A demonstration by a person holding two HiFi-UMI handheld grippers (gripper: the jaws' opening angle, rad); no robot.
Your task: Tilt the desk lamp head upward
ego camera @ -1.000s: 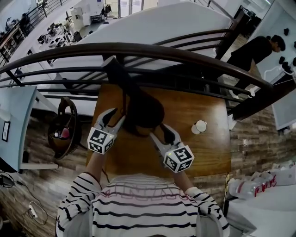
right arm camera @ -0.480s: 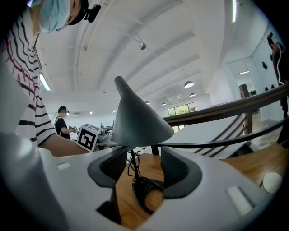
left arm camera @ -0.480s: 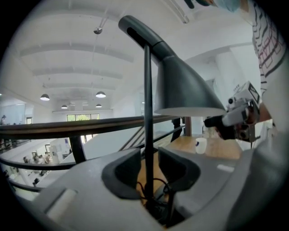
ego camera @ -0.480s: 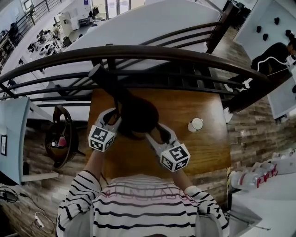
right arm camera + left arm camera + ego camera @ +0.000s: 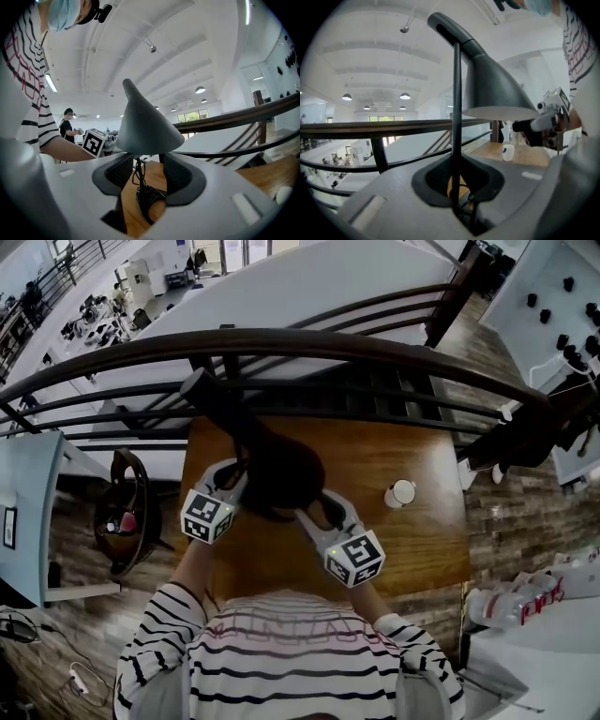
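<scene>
White cup (image 5: 401, 493), contents unseen; left tool (image 5: 457, 187) just closed onto lamp stem (image 5: 456, 117), right tool (image 5: 140, 176) wide, narrowing.

I see the desk lamp (image 5: 281, 470) as a dark grey, cone-shaped head (image 5: 497, 89) on a thin black stem (image 5: 456, 117) that stands upright. The head's wide mouth faces down with its rim near level, and its narrow neck arches back over the stem. The stem runs between the jaws of my left claw (image 5: 234, 474), which have just been closing and now pinch it. The head sits just ahead of and above my right claw (image 5: 314, 505). That claw's jaws have just been closing a little but stand wide, clear of the head.
</scene>
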